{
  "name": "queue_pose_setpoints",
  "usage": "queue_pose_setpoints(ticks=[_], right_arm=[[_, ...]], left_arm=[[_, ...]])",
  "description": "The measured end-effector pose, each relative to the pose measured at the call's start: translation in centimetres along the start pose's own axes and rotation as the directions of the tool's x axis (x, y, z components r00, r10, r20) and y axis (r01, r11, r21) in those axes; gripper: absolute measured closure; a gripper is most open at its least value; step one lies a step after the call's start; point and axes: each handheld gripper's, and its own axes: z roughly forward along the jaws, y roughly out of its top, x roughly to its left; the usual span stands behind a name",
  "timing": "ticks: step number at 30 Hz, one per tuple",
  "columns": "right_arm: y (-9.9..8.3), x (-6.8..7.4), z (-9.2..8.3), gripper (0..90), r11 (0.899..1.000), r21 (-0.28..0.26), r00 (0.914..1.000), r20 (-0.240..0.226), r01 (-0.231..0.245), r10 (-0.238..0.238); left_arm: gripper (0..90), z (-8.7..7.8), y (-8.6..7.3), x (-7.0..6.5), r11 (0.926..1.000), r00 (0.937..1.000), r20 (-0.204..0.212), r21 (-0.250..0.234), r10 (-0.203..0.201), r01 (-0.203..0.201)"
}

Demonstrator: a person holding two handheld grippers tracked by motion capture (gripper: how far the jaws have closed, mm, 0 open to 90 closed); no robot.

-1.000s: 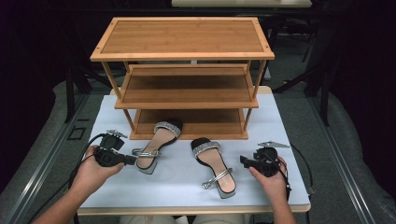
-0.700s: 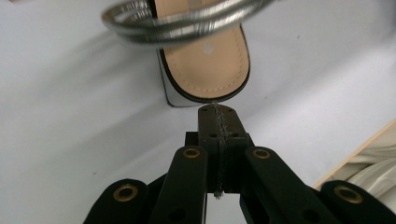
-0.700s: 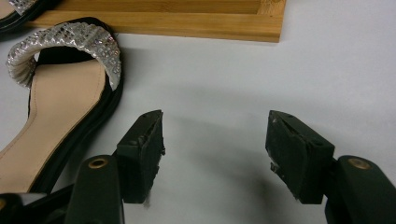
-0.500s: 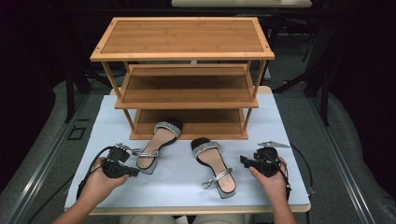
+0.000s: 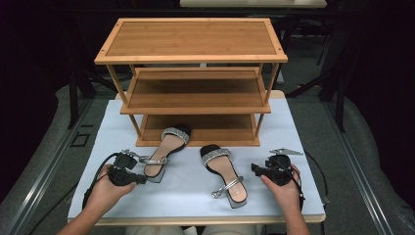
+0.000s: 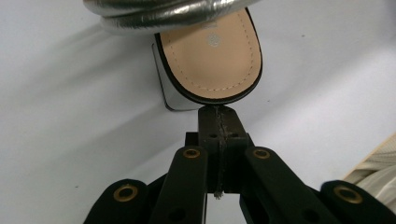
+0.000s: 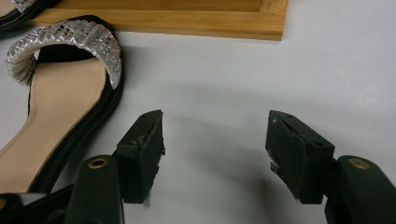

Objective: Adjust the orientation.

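A white table (image 5: 303,127) carries a wooden shoe rack (image 5: 193,83) at its far side. The left gripper (image 5: 142,179), jaws pressed together, touches the left sandal's (image 5: 164,152) heel. The right gripper (image 5: 255,169), jaws apart, rests just right of the right sandal (image 5: 225,169).

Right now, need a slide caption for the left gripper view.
Left gripper, fingers closed, tips at the heel end of a tan-insole sandal on the white table.
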Motion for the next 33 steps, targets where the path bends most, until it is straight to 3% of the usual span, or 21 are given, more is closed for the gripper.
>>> queue_pose_setpoints(ticks=[12, 21, 28, 30, 33], right_arm=[[0.0, 0.0, 0.1, 36.4, 1.0, 0.002, 1.0, -0.002, -0.003, 0.003], [0.0, 0.0, 0.1, 36.4, 1.0, 0.001, 1.0, -0.006, -0.004, 0.004], [0.0, -0.1, 0.0, 36.4, 1.0, -0.009, 1.0, 0.0, -0.009, 0.009], [0.0, -0.2, 0.0, 36.4, 1.0, -0.003, 1.0, -0.004, -0.007, 0.007], [0.0, -0.2, 0.0, 36.4, 1.0, -0.004, 0.9999, -0.01, -0.008, 0.008]], left_arm=[[90.0, -0.6, 1.6, -0.9, 0.9992, 0.9996, 0.021, -0.035, 0.02, -0.019], [90.0, 0.5, 4.0, -1.8, 0.9974, 0.9986, 0.042, -0.065, 0.034, -0.031], [90.0, 2.0, 5.8, -2.0, 0.9975, 0.9978, 0.036, -0.045, 0.055, -0.054], [90.0, 2.3, 6.2, -2.2, 0.998, 0.9983, 0.047, -0.055, 0.034, -0.032], [90.0, 2.3, 6.7, -2.2, 0.9974, 0.9982, 0.044, -0.06, 0.041, -0.039]])
